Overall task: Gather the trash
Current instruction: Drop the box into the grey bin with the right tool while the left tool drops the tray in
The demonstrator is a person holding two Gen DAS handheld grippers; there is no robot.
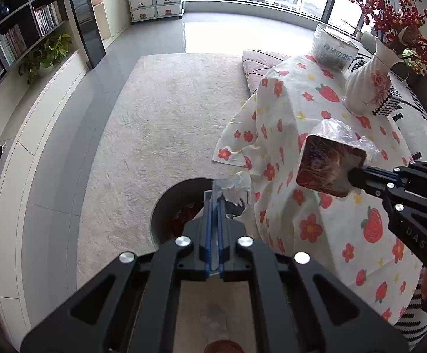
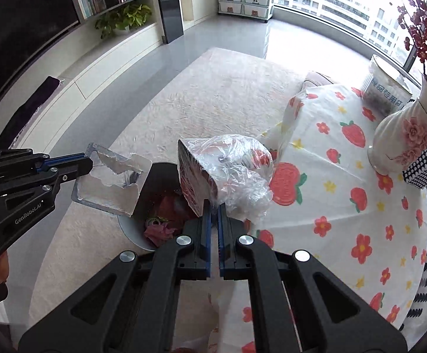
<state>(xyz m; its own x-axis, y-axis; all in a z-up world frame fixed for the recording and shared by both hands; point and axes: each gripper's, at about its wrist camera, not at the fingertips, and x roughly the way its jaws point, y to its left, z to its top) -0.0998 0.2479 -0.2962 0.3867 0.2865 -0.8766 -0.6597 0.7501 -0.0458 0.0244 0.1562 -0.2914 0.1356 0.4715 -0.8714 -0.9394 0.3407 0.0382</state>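
Left wrist view: left tongs (image 1: 215, 206) pinching clear plastic tray (image 1: 228, 189) above trash bin (image 1: 166, 206); right tongs (image 1: 357, 178) gripping wrapped package (image 1: 328, 161).

Right wrist view: right tongs (image 2: 214, 209) clamped on wrapped package (image 2: 222, 170) over bin (image 2: 160, 182), beside floral-clothed surface (image 2: 345, 194).

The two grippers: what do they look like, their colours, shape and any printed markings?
Both are matte black angular frames with cut-out windows and round silver bolt heads. Each ends in two narrow parallel fingers faced with blue pads. The left gripper carries white "GenRobot.AI" lettering; the right gripper shows "DAS". No cables or sleeves show.
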